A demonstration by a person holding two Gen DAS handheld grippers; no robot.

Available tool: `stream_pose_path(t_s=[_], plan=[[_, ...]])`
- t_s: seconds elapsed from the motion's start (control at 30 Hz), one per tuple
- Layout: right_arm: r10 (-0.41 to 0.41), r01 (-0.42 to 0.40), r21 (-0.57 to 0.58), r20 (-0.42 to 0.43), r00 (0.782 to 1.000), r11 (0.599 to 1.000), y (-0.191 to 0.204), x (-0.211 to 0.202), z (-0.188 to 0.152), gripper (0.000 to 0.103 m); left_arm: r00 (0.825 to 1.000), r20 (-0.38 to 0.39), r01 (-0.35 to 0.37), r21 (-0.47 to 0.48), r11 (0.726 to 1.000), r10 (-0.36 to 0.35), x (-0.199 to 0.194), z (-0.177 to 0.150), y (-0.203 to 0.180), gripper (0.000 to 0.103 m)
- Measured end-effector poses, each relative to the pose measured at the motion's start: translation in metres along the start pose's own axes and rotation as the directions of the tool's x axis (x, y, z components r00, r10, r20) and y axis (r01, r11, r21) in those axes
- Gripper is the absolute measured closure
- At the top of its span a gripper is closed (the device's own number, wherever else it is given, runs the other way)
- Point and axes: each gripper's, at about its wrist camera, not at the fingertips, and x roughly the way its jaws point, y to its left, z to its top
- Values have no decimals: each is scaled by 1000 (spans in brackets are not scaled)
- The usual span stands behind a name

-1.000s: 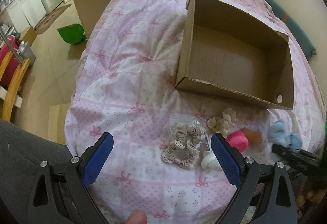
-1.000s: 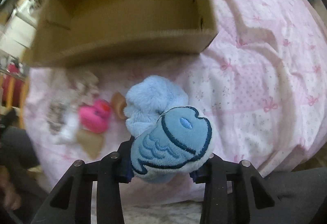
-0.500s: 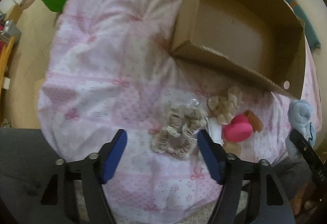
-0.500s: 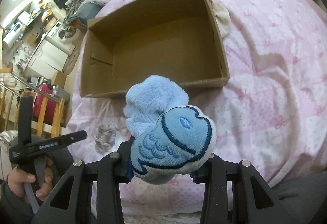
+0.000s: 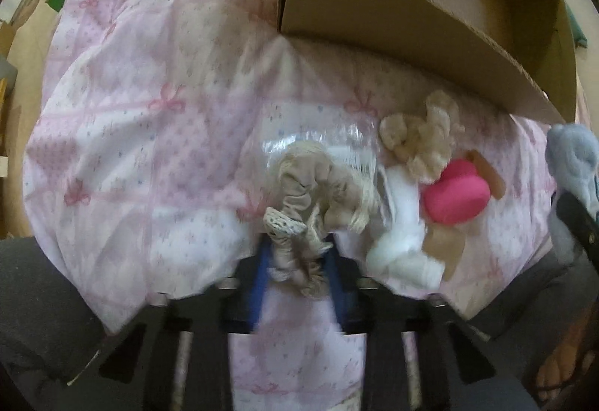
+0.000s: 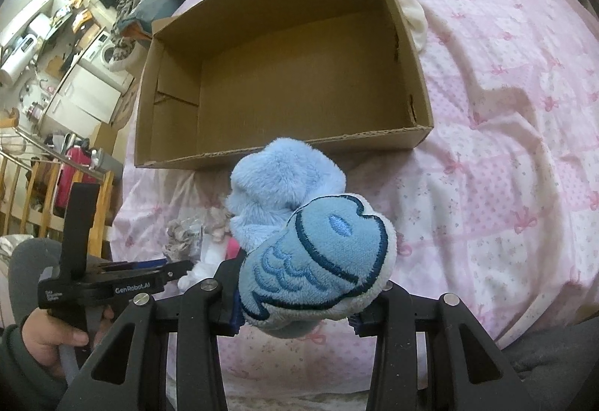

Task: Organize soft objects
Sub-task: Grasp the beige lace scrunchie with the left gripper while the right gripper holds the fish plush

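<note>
Because the beige scrunchie (image 5: 310, 208) on the bed (image 5: 149, 111) is light and limp, the left hand-held gripper (image 5: 297, 261), jaws just closing, pinches its gathered edge; the right hand-held gripper (image 6: 295, 313) clamps the blue plush (image 6: 310, 253) near the box (image 6: 284, 148).

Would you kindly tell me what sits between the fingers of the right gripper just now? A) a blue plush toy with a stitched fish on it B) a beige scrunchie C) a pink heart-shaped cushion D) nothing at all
A: in the right wrist view the right gripper is closed on the blue plush toy, in front of the cardboard box.
</note>
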Motion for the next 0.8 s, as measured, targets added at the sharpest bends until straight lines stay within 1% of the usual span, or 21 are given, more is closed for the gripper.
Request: stream_pose_path(t_s=[0.07, 0.23, 0.3, 0.43, 0.47, 0.57, 0.63, 0.7, 0.8], plan=[[0, 0, 1, -1, 1000, 1000, 0, 0, 0, 60, 1000, 4, 18, -11, 1000, -18, -5, -7, 4, 90], [-3, 3, 2, 5, 1000, 1000, -2, 0, 0, 60, 996, 87, 22, -9, 1000, -21, -32, -24, 10, 90], [-3, 3, 0, 8, 1000, 1000, -1, -1, 0, 60, 992, 124, 12, -20, 1000, -10, -42, -28, 11, 90], [10, -10, 0, 29, 1000, 1000, -2, -5, 0, 60, 970, 243, -11, -70, 998, 28, -70, -33, 22, 90], [16, -17, 0, 38, 999, 1000, -2, -7, -1, 60, 964, 263, -10, -81, 997, 31, -73, -32, 25, 90], [33, -33, -5, 64, 997, 999, -1, -15, -1, 60, 956, 291, -15, -95, 995, 42, -77, -26, 24, 91], [38, -37, -15, 73, 997, 999, 1, -19, -1, 60, 955, 294, -12, -93, 996, 39, -82, -22, 24, 91], [43, -41, -24, 75, 996, 999, 2, -21, 0, 60, 953, 301, -6, -84, 996, 31, -86, -24, 24, 91], [40, -38, -34, 69, 997, 999, 4, -22, 1, 60, 947, 319, -9, -58, 998, 27, -91, -19, 12, 91]])
